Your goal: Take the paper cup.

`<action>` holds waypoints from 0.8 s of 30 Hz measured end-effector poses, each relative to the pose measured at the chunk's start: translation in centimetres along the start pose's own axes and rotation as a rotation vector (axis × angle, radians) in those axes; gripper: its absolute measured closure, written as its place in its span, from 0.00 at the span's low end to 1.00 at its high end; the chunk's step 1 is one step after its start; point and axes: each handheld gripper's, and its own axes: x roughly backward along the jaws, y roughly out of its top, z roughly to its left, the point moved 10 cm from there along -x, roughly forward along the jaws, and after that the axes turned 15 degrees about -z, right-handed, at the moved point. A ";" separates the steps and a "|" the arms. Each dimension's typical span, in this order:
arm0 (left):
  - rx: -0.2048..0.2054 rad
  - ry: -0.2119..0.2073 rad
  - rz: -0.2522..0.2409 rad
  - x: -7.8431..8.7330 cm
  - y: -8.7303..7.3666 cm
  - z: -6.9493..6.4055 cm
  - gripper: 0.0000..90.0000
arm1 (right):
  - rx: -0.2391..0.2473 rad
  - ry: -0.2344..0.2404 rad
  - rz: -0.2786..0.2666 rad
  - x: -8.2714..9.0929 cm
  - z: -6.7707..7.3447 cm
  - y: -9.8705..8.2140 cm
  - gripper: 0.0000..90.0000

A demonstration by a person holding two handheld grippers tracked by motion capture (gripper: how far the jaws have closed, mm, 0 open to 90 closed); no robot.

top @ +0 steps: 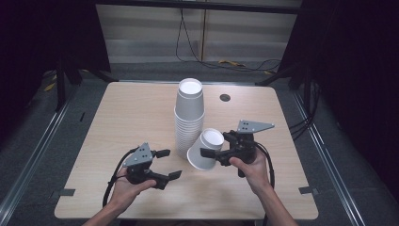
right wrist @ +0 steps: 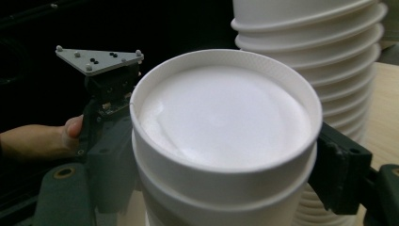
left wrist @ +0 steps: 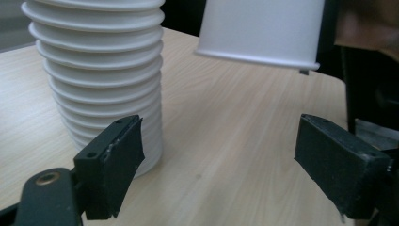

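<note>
One white paper cup [top: 205,149] tilted in right claw [top: 212,156], beside cup stack [top: 189,117].

The left gripper [top: 168,164] sits low in the person's left hand [top: 123,187], its body angled so the two black jaws point toward the right gripper. The jaws stand apart with nothing between the pads. The left forearm runs back from behind it. The right gripper [top: 209,154] is held in the right hand [top: 251,165], jaws pointing toward the left gripper and pressed on a white paper cup [top: 205,149], one pad on each side of its wall. Its grey three-cornered plate [top: 252,126] faces up.
</note>
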 end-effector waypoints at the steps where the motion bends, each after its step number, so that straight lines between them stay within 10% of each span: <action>1: -0.003 -0.008 -0.008 0.0 0.0 -0.2 0.17 | -0.005 0.005 0.007 -0.2 0.1 -0.3 0.24; 24: 0.070 -0.102 -0.048 -0.4 -0.9 -1.8 0.17 | -0.059 0.095 0.065 -2.3 1.3 -5.1 0.24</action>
